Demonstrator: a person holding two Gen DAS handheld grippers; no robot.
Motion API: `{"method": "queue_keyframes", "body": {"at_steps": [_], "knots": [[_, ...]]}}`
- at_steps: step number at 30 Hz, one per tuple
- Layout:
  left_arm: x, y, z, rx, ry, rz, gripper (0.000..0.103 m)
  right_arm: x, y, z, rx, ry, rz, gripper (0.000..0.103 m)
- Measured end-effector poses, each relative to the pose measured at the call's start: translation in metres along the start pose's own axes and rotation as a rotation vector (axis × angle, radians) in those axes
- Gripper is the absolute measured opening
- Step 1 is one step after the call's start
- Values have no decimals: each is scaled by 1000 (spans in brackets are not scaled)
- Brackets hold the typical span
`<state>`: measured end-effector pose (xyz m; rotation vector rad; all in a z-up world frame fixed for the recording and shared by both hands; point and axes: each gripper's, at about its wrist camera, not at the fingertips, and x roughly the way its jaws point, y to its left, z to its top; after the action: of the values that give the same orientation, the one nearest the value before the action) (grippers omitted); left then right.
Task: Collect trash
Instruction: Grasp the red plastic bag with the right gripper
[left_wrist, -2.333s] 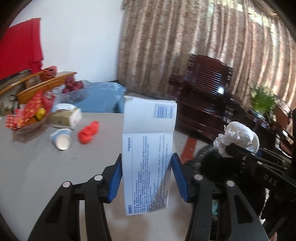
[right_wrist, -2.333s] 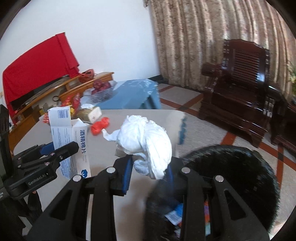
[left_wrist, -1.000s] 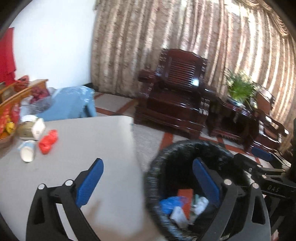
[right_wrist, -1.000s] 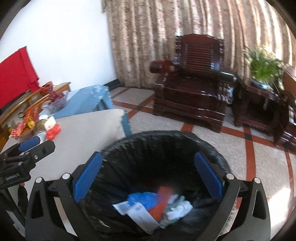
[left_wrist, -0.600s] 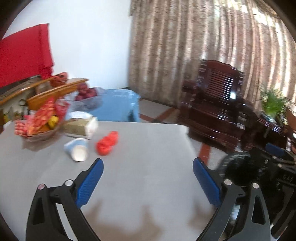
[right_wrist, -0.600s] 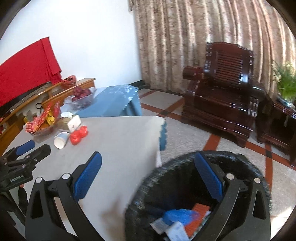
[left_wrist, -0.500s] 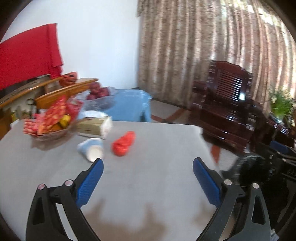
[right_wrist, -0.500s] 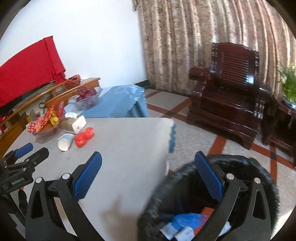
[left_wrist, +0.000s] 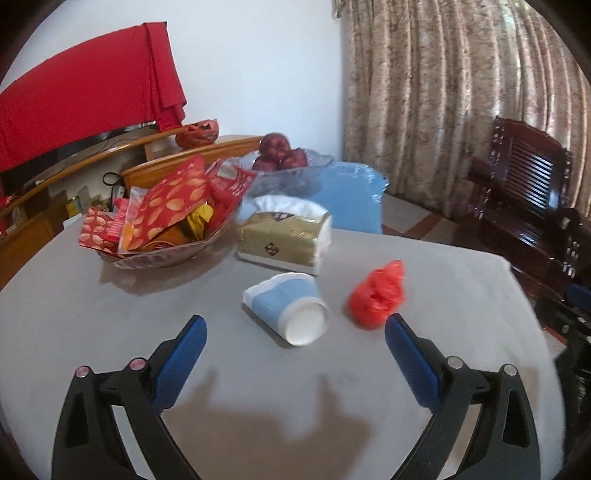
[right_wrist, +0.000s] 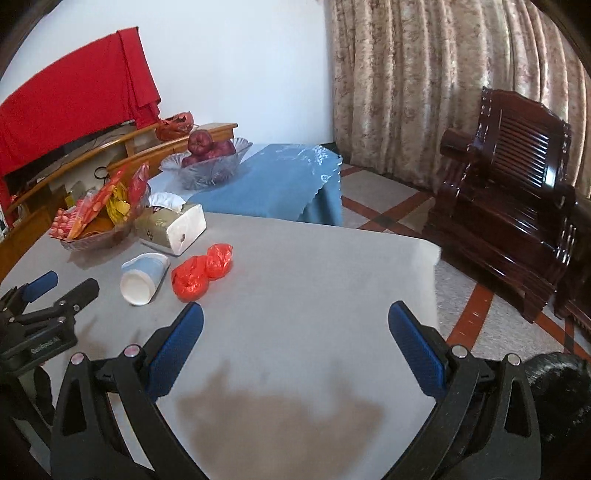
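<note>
A blue and white paper cup (left_wrist: 286, 309) lies on its side on the grey table (left_wrist: 258, 387), mouth toward me. A crumpled red plastic bag (left_wrist: 376, 295) lies just right of it. Both also show in the right wrist view, the cup (right_wrist: 143, 278) and the bag (right_wrist: 201, 271) at left. My left gripper (left_wrist: 293, 350) is open and empty, just short of the cup; it also shows in the right wrist view (right_wrist: 59, 284). My right gripper (right_wrist: 295, 332) is open and empty over the table. The black trash bin (right_wrist: 557, 402) sits at the lower right.
A tissue pack (left_wrist: 284, 236) and a glass bowl of red snack packets (left_wrist: 162, 225) stand behind the cup. A fruit bowl (right_wrist: 207, 162) sits on a blue-covered table (right_wrist: 280, 188). A dark wooden armchair (right_wrist: 517, 206) stands right, past the table's edge (right_wrist: 432, 266).
Both grippers dropped their loads, the white box and the tissue wad, into the bin. Both then swung left, back over the table. The left gripper has come close to the cup and bag.
</note>
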<state>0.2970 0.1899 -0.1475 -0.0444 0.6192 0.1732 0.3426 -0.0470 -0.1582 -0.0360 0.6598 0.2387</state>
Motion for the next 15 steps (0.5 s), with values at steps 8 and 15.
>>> {"method": "queue_keyframes", "body": {"at_steps": [8,15], "knots": [[70,4,6,-10,79,28,95,57,10,16,-6,41,-19,97],[106,3,8,-39,155,25,95,85,13,16,-14,81,-20,97]]}}
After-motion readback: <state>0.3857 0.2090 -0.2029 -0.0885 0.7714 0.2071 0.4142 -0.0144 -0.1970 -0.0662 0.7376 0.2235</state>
